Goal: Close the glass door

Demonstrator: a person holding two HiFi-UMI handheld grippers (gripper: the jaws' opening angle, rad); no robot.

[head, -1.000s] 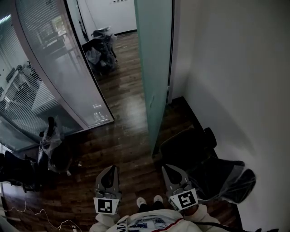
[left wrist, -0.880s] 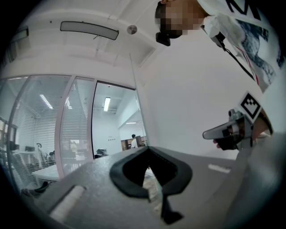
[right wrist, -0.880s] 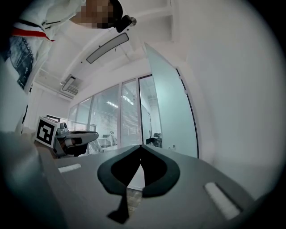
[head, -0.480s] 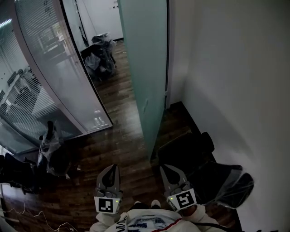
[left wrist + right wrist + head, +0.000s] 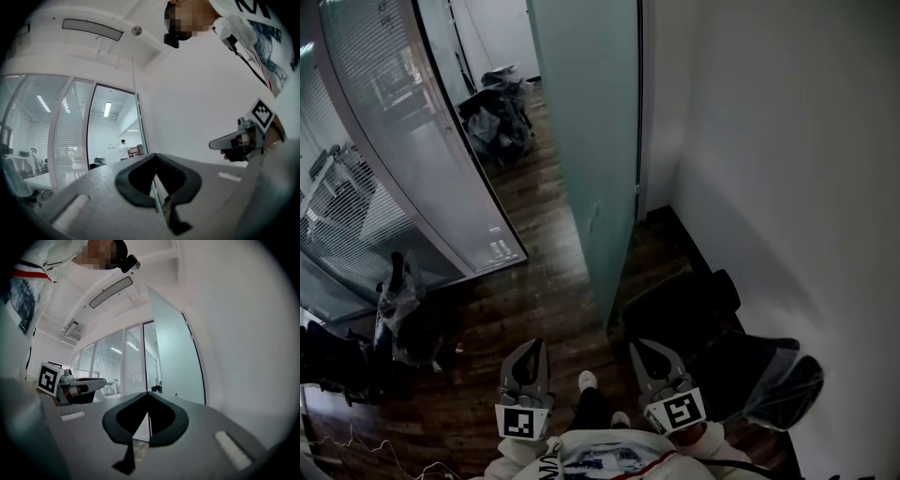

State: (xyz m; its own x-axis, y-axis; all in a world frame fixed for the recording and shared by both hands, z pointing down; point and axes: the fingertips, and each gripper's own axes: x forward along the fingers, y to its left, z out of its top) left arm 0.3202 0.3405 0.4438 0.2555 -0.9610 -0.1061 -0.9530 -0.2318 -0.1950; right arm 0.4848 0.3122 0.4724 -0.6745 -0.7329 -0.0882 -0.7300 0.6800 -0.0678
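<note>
The frosted glass door [image 5: 598,141] stands open ahead of me, edge-on toward me and hinged by the white wall on the right. In the right gripper view the door [image 5: 176,357] is a pale green panel just beyond the jaws. My left gripper [image 5: 532,349] and right gripper [image 5: 643,349] hang side by side low in the head view, both short of the door's near edge and touching nothing. The left gripper [image 5: 154,155] has its tips together with nothing held. The right gripper [image 5: 148,393] is likewise shut and empty.
A curved glass partition [image 5: 412,159] bounds the left side. Black chairs in plastic wrap [image 5: 722,347] stand behind the door by the white wall [image 5: 787,141]. Another wrapped chair [image 5: 403,309] sits at left, and more [image 5: 497,117] farther down the wooden floor. A distant person [image 5: 123,150] stands in the room beyond.
The whole view has drawn nearer to the door, which now looms larger and more upright. A foot has stepped forward between the grippers. Both grippers stay shut, side by side.
</note>
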